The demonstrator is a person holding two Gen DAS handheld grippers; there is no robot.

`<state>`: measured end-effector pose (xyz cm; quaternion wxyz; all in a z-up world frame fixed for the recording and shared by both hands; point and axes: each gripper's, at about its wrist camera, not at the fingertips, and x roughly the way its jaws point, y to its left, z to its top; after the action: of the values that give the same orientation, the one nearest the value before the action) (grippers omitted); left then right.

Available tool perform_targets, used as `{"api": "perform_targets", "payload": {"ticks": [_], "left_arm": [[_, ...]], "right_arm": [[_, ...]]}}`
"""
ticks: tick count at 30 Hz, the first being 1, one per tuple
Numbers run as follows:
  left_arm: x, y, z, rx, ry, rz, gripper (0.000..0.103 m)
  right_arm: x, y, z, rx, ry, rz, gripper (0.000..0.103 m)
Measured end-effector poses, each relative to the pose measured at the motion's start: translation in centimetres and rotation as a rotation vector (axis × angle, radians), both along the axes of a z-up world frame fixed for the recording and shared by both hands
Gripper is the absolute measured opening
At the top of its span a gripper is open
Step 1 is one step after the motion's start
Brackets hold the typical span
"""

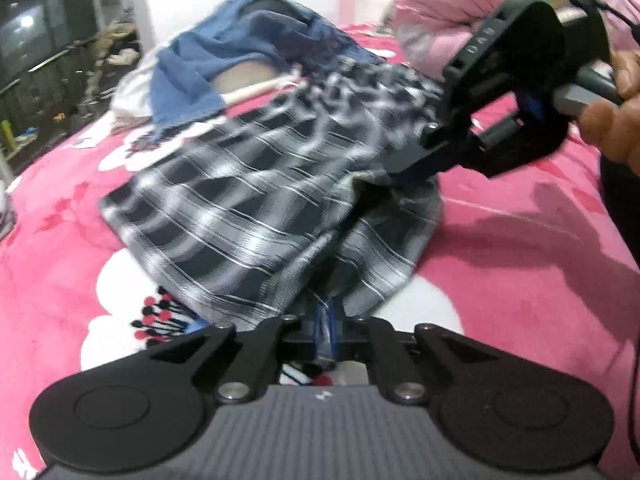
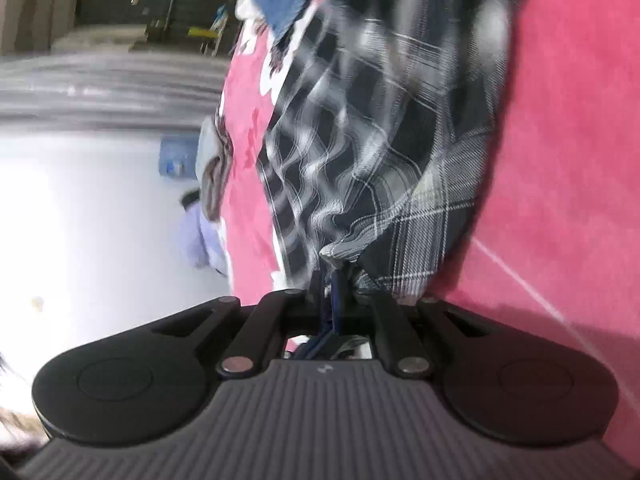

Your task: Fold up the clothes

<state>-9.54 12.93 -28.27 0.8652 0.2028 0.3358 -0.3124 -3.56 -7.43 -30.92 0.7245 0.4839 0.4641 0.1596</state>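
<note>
On the bed: a pink blanket (image 1: 500,240) with white flower shapes covers it, and the clothes lie on top.
Plaid shirt (image 1: 248,200): black, grey and white checks; it lies near the middle of the blanket, partly bunched, with one end reaching toward the near edge.
Left gripper (image 1: 325,334): its jaws are nearly together and pinch the near hem of the plaid shirt, at the bottom of the left wrist view.
Right gripper (image 1: 404,170): it comes from the right side, held by a hand (image 1: 616,120); its jaws are closed on a fold of the same shirt. The right wrist view shows the cloth (image 2: 384,152) bunched between the tips (image 2: 334,292).
Blue garment (image 1: 224,60): crumpled behind the plaid shirt, toward the far edge of the bed, touching or overlapping its far end.
Pink quilt (image 1: 440,16): bundled at the far right corner.
Picture quality: both views are blurred.
</note>
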Motion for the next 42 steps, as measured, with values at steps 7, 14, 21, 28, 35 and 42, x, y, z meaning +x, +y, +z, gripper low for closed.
{"api": "perform_targets", "payload": {"ticks": [7,14,21,28,35,42], "left_arm": [[-0.6,-1.9,0.5,0.032,-0.124,-0.054,0.035],[1.2,-3.9,0.4,0.119,-0.229,-0.142,0.053],[5.2,-3.6,0.1,0.035,-0.046,-0.068,0.006],[7.6,-1.6,1.7,-0.161,0.08,0.025,0.004],[7.6,-0.5,3.1,-0.258,0.091,0.048,0.003],[7.0,-0.3,1.9,-0.216,0.103,0.039,0.003]], "right_arm": [[-2.3,-1.1,-0.4,-0.115,0.093,-0.06,0.028],[-2.3,-0.6,-2.3,-0.057,0.117,-0.122,0.045],[-1.7,-0.1,-2.6,0.024,0.039,-0.161,0.004],[0.8,1.0,-1.5,0.101,-0.068,-0.125,0.003],[3.1,2.0,-2.9,0.052,-0.089,-0.147,0.003],[2.9,2.2,-3.5,-0.048,-0.129,-0.166,0.01]]}}
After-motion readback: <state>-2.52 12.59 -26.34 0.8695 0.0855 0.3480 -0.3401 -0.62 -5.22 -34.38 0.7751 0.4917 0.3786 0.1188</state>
